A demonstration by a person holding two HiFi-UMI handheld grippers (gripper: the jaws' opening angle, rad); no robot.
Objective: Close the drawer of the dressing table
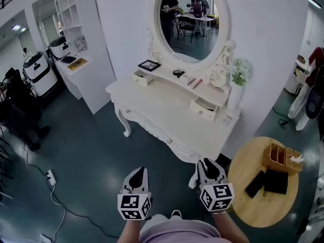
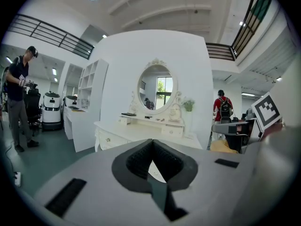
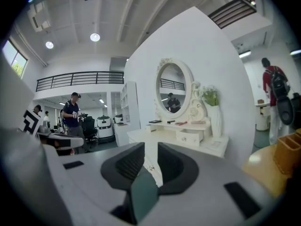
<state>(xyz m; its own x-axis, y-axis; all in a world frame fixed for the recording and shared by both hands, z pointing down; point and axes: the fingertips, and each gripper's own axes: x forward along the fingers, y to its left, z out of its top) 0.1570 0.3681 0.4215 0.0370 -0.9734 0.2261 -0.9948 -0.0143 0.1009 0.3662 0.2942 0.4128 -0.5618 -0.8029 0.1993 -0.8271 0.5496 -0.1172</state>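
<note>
The white dressing table with an oval mirror stands ahead across the dark floor. On its upper shelf the small right drawer is pulled out, and it also shows in the right gripper view as the drawer. A small left drawer juts out too. Both grippers are low in the head view, well short of the table. My left gripper is shut with nothing in it. My right gripper is open, a narrow gap between its jaws and nothing held.
A round wooden table stands at the right with a wooden box and black items. A flower vase sits on the dresser's right end. A white desk and shelves are at the left. A power strip lies on the floor.
</note>
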